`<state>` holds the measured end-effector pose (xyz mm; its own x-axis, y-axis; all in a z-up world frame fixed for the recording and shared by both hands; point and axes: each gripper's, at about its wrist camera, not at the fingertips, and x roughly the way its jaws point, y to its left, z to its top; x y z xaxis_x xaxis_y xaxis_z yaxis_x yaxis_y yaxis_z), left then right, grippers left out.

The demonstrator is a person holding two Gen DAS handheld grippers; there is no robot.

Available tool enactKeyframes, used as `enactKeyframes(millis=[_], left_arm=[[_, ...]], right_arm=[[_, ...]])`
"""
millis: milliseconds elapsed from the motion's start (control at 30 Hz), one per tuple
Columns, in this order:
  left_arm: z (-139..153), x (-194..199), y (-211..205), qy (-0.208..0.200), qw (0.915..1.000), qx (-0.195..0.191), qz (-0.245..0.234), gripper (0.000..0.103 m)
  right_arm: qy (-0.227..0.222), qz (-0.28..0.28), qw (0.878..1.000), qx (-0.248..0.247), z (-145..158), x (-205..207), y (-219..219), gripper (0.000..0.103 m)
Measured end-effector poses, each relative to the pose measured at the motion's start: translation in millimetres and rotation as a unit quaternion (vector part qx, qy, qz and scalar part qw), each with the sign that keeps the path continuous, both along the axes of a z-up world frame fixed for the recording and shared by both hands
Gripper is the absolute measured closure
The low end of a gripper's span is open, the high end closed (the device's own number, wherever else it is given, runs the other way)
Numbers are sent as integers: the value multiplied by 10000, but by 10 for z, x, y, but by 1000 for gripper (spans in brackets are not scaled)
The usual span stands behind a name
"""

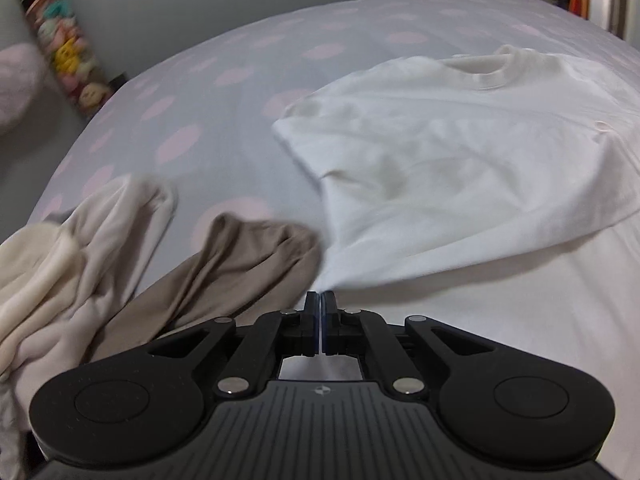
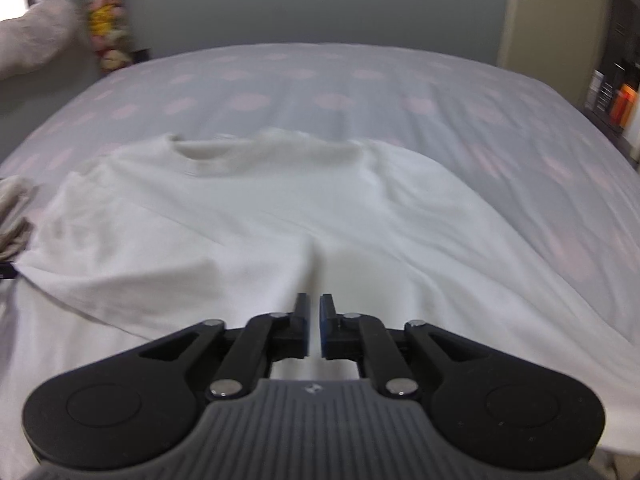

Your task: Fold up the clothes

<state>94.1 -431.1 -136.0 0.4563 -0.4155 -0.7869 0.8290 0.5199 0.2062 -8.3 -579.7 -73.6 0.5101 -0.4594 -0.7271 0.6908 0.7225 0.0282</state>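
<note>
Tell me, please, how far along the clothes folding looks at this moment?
Early. The white T-shirt lies spread on the polka-dot bedsheet, no fold made. The left hand-held gripper pinches its lower corner; the right hand-held gripper pinches its hem. The tan garment and cream garment remain crumpled.

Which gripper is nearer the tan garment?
Left. The left gripper pinches the white t-shirt hem right beside the tan garment; the right gripper grips the shirt farther along, with the pile at its far left.
</note>
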Motion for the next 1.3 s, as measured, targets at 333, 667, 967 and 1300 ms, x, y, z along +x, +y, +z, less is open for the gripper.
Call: enactKeyframes(millis=[333, 667, 967, 1300], left_arm=[[429, 415, 6, 928, 9871, -1255, 366, 76], [150, 1242, -734, 1754, 9720, -1432, 621, 67], [162, 1268, -692, 1662, 9706, -1663, 514, 102], [462, 1391, -561, 1411, 9702, -1878, 595, 103]], right_arm=[[256, 647, 9976, -27, -141, 759, -107, 57], [612, 755, 9952, 138, -471, 857, -356, 57], [56, 861, 9962, 101, -188, 645, -349, 92], [-1022, 246, 9938, -350, 592, 197, -643, 95]])
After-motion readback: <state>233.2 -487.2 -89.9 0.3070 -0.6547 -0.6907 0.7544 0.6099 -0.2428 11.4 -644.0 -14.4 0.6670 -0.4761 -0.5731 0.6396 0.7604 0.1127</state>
